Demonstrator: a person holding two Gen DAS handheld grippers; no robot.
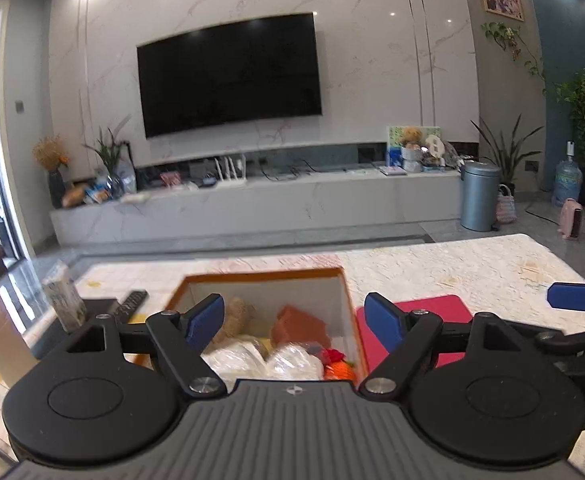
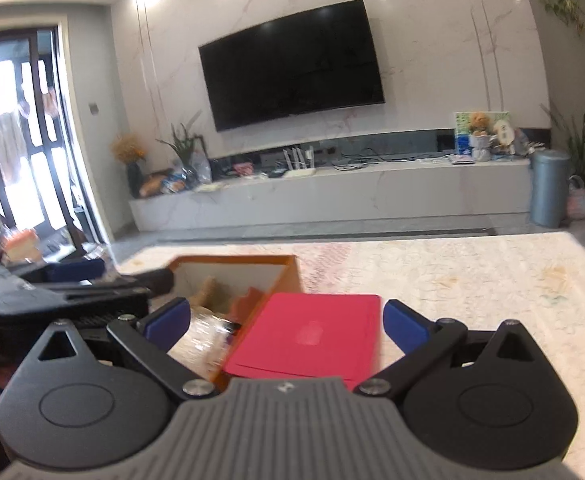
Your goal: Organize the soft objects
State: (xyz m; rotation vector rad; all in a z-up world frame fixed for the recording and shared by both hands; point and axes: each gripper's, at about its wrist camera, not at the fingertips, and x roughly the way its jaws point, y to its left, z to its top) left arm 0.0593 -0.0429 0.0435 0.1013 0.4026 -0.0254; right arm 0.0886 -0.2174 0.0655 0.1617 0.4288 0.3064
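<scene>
The orange box (image 1: 346,296) at twelve o'clock of the left gripper (image 1: 294,322) already held several soft toys (image 1: 234,322). Both the left gripper and the right gripper (image 2: 286,322) stood open and empty, the latter above a pink mat (image 2: 312,334) at three o'clock of the box; the task seemed nearly finished.

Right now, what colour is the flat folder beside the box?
The folder is pink-red, plain, with no pattern. It shows best in the right wrist view.

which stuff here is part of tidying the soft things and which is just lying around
Part of the job: orange box, plush bear, clear plastic bags, left gripper, right gripper, both open.

Just lying around: red folder, remote, carton.
</scene>
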